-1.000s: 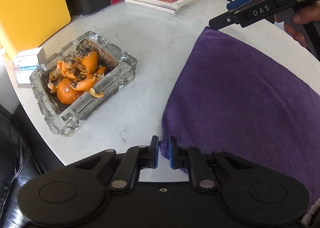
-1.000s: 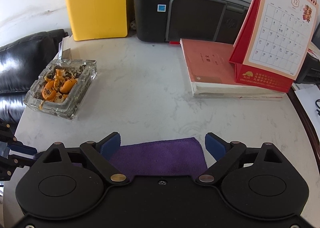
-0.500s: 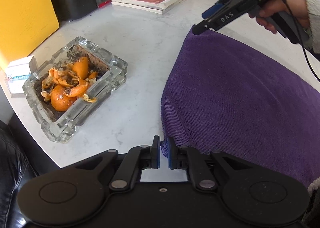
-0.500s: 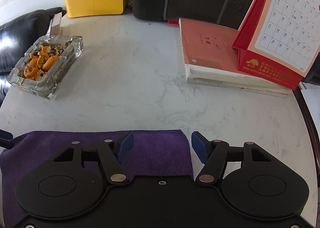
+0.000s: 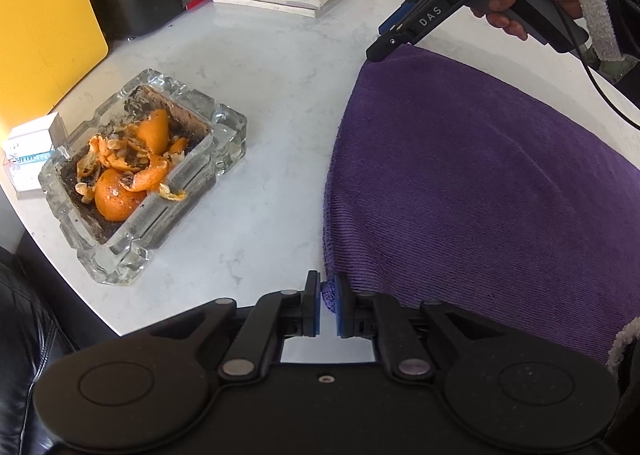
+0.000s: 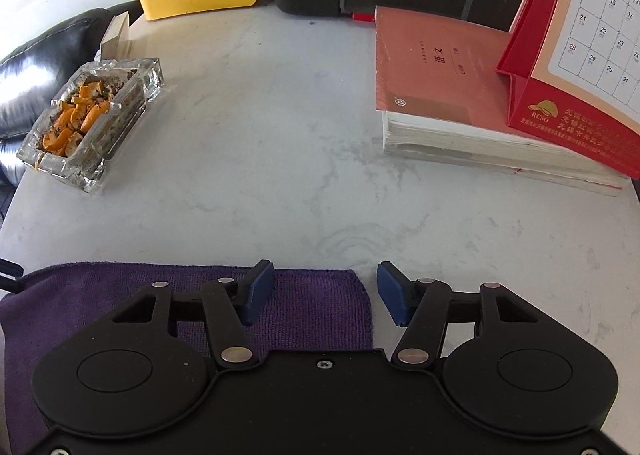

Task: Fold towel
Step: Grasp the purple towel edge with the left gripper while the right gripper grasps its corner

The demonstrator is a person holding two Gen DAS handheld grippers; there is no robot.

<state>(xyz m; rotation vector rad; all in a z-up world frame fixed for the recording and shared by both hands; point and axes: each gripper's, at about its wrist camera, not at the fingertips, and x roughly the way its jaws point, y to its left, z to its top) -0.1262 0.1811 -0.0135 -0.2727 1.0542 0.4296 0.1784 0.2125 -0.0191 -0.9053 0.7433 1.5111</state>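
Lying flat on the white marble-veined tabletop [image 6: 280, 159], the purple ribbed terry towel [image 5: 480, 183] is shown spread out. Its near corner is pinched between the narrowly set blue pads of the left gripper [image 5: 327, 305]. The right gripper [image 6: 325, 293] is held with jaws spread wide, its blue pads straddling the towel's far right corner, one over the cloth and one over bare stone. A square cut-glass ashtray [image 5: 136, 175] filled with curled orange peel is seen well apart from the towel, with a stack of salmon-covered books [image 6: 448, 95] beyond.
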